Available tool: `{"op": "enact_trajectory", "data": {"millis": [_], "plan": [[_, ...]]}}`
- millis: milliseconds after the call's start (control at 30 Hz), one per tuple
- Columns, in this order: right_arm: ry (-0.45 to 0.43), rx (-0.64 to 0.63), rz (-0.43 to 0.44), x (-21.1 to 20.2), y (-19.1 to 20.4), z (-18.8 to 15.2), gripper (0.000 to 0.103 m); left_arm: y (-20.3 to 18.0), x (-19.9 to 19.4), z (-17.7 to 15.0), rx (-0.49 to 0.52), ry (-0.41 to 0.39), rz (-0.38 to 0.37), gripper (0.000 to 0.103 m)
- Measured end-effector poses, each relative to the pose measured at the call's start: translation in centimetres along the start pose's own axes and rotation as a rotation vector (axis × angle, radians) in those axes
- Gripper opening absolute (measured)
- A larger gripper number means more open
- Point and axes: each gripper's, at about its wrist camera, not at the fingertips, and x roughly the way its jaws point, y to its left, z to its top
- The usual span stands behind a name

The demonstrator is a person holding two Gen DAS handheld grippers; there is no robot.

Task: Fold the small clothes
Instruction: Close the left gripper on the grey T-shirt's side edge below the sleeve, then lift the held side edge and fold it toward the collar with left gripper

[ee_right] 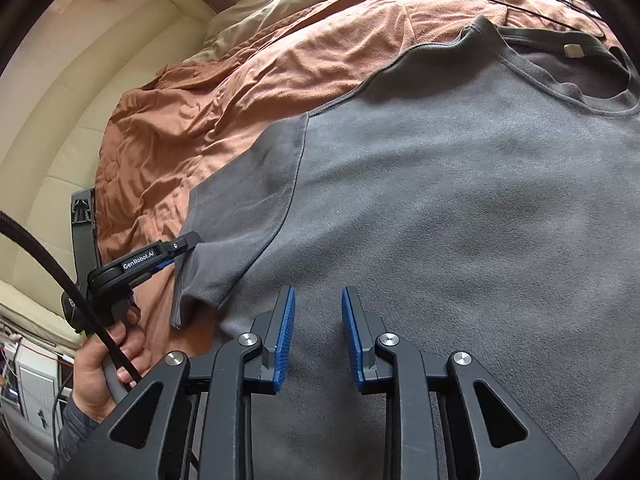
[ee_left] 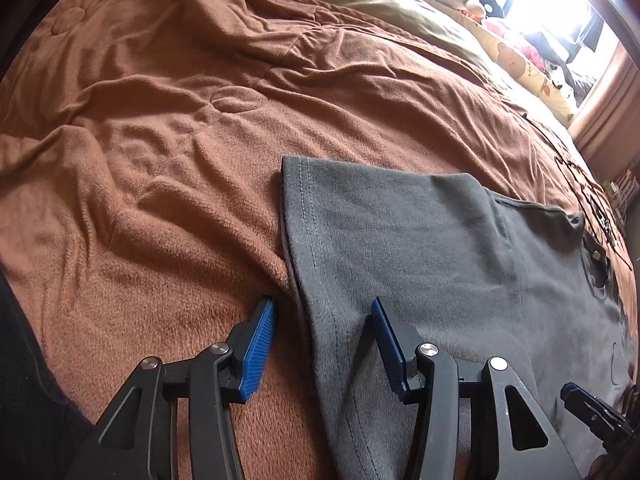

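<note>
Straddling the grey fleece short-sleeved shirt's (ee_left: pixel 440 260) sleeve hem at lower centre, the left gripper (ee_left: pixel 322 338) stands apart, ready to pinch; the right gripper (ee_right: pixel 318 334) hovers apart over its body.

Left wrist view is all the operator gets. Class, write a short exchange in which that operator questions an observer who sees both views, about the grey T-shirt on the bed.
Operator: I can see only one tip of the right gripper. Are its jaws open?
Observer: Yes. A narrow gap shows between its blue pads. They hang over the body of the T-shirt and grip nothing.
Operator: My left gripper straddles the sleeve edge. What is behind my camera?
Observer: A hand is wrapped around the gripper's handle.
</note>
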Motion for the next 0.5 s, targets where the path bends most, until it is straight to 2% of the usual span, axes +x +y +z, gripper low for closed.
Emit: {"op": "enact_trajectory", "data": {"millis": [33,67,100,133,367,500], "plan": [[0.002,0.017,0.02,0.3,-0.1,0.2,0.016,0.0,0.1,0.2,-0.005,0.005,0.002,0.031],[0.004,0.03,0.039,0.6,-0.1,0.4,0.014,-0.1,0.2,0.3,-0.012,0.011,0.006,0.016],[0.006,0.04,0.056,0.9,-0.1,0.6,0.013,-0.1,0.2,0.4,-0.02,0.02,-0.007,0.008],[0.007,0.05,0.071,1.2,-0.1,0.7,0.012,-0.2,0.2,0.6,-0.023,0.026,-0.017,0.005],[0.031,0.115,0.144,3.4,-0.6,1.3,0.012,-0.3,-2.5,2.0,-0.038,-0.005,-0.043,0.004],[0.051,0.173,0.198,4.8,-0.9,1.7,0.012,-1.5,-4.4,3.1,-0.011,-0.046,-0.063,0.003]]}}
